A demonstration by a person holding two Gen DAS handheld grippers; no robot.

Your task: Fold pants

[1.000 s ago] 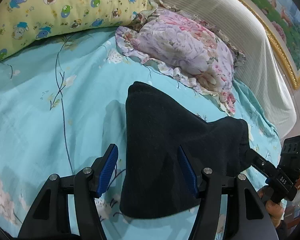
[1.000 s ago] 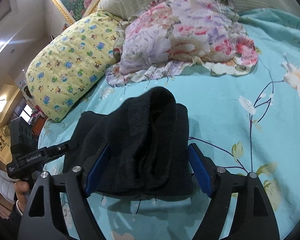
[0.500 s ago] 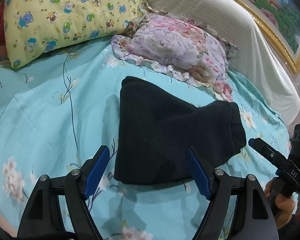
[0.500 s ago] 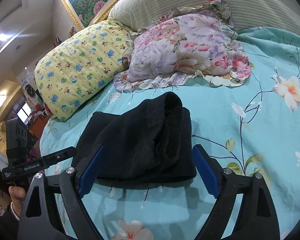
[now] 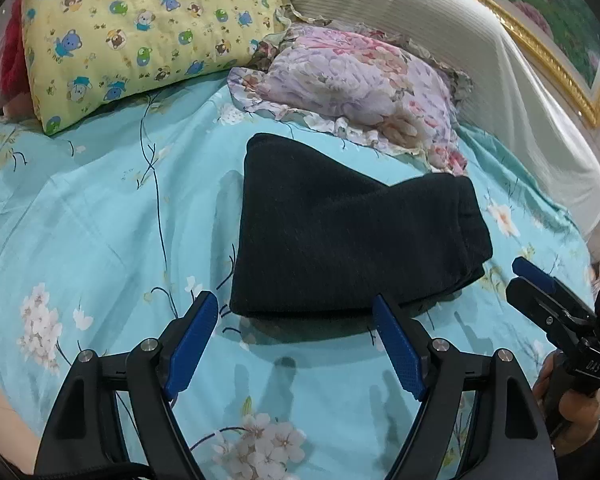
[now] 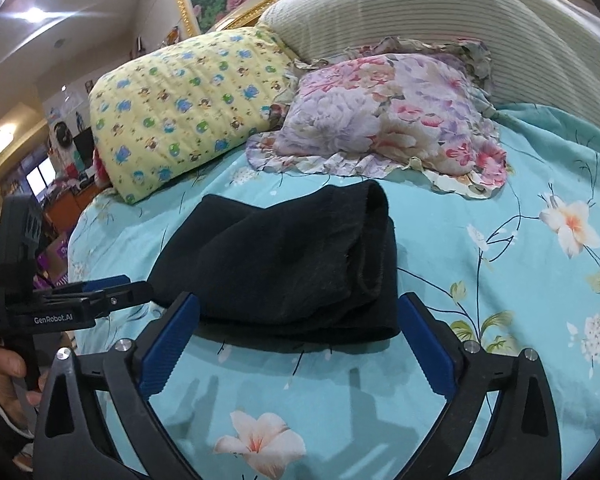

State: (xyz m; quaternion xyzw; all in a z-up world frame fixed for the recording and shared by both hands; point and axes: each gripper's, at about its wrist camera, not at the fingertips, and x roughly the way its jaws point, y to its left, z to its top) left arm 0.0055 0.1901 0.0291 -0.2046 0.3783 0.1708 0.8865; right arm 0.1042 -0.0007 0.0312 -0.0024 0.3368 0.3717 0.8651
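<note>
The soft black pants point(image 5: 340, 240) lie folded in a bundle on the light blue flowered bed sheet point(image 5: 100, 220). The left hand-held gripper point(image 5: 296, 336) and the right hand-held gripper point(image 6: 300, 332) are both spread wide, holding nothing, just in front of the pants.

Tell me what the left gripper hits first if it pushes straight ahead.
Probably the near folded edge of the black pants, lying just ahead of the open left gripper on the bedsheet; depth is uncertain.
</note>
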